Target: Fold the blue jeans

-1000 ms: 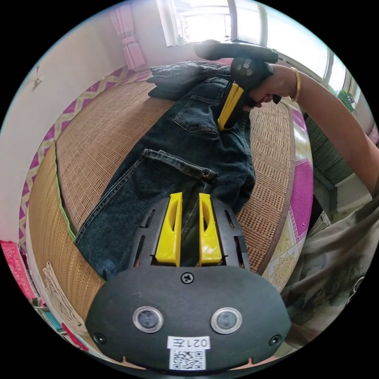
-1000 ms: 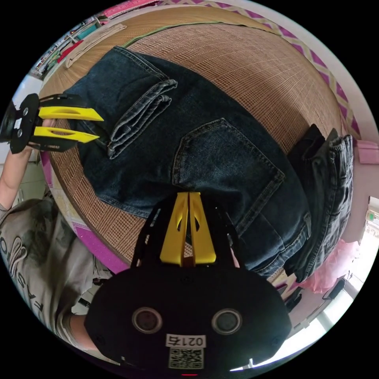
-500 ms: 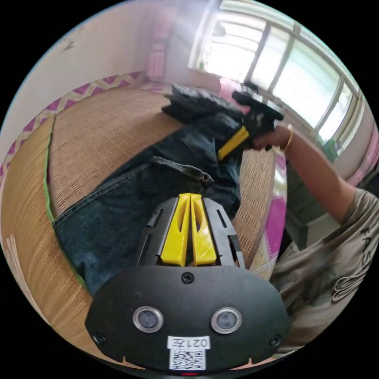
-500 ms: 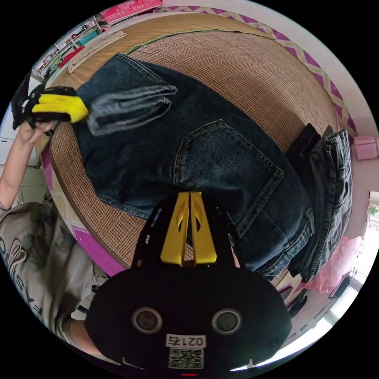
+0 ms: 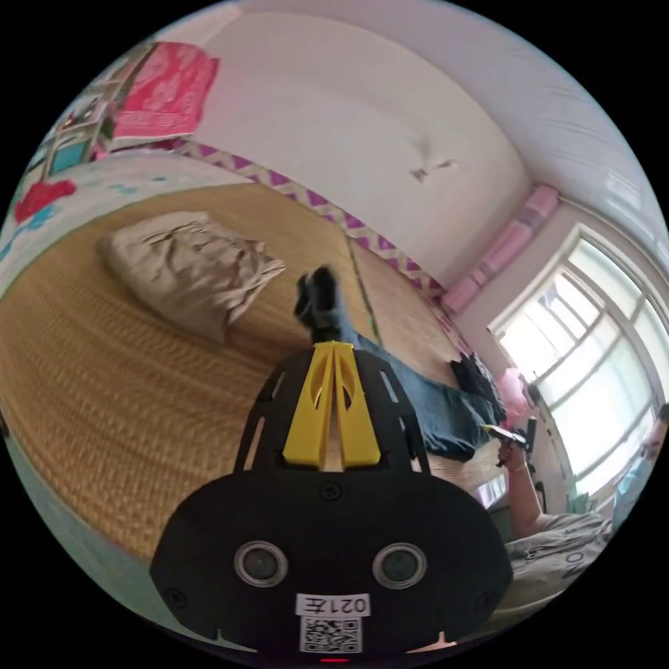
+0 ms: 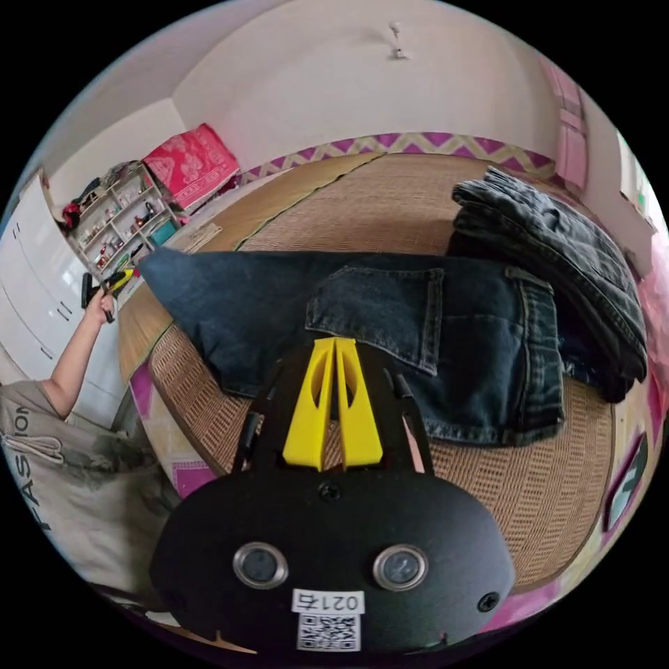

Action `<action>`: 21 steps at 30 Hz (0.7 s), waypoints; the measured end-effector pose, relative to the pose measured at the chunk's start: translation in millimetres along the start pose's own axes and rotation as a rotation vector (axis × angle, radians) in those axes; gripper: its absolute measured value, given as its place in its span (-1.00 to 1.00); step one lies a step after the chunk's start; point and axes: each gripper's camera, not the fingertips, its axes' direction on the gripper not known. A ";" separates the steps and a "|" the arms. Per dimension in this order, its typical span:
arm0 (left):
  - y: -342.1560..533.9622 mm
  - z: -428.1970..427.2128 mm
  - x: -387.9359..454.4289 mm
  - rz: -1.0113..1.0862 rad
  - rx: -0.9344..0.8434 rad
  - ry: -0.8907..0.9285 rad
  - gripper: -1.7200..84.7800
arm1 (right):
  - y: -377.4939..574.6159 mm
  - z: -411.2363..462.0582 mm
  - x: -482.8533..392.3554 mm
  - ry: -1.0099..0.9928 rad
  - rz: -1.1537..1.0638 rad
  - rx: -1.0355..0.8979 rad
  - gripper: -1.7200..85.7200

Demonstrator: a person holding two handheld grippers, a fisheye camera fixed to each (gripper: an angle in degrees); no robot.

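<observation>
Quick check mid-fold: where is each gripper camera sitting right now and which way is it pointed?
Left gripper view: rides the left gripper, raised at the leg end, looking along the jeans toward the window; its shut fingers pinch denim; the person's arm shows.
Right gripper view: rides the right gripper at the mat's near edge, facing the back pocket and far wall; the person's arm and shirt show.
Shared: the jeans, the mat, each other's gripper.

Folded dark clothes (image 6: 557, 237) crowd the jeans' (image 6: 334, 313) waistband; mat (image 6: 390, 202) beyond lies open.

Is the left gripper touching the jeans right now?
Touching. In the left gripper view, the left gripper has its jaws closed on the jeans leg end, lifted above the mat.
</observation>
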 end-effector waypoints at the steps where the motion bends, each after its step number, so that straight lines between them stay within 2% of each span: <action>1: 14.0 -2.1 -37.2 -0.055 -0.011 -0.027 -0.98 | 15.0 -2.9 1.9 0.027 0.025 0.009 -0.97; 5: 57.5 -6.3 -123.2 -0.254 -0.003 0.019 -0.98 | 52.5 -13.0 1.9 0.136 0.094 0.023 -0.97; 8: 69.9 -18.1 -122.8 -0.205 0.083 0.073 -0.98 | 68.0 -29.0 2.4 0.104 0.152 0.076 -0.98; 14: 33.9 74.8 -5.8 0.170 -0.110 0.034 -0.94 | 65.9 -38.3 -23.2 0.070 0.109 0.098 -0.97; 16: 22.1 126.5 44.2 0.311 -0.154 0.106 -0.92 | 59.1 -37.6 -32.5 0.076 0.054 0.115 -0.97; 19: 5.2 197.6 100.3 0.445 -0.249 0.175 -0.87 | 35.6 -37.7 -36.8 0.178 -0.062 0.152 -0.96; 21: -3.0 238.1 133.5 0.547 -0.313 0.142 -0.83 | 10.4 -28.9 -37.9 0.263 -0.200 0.102 -0.93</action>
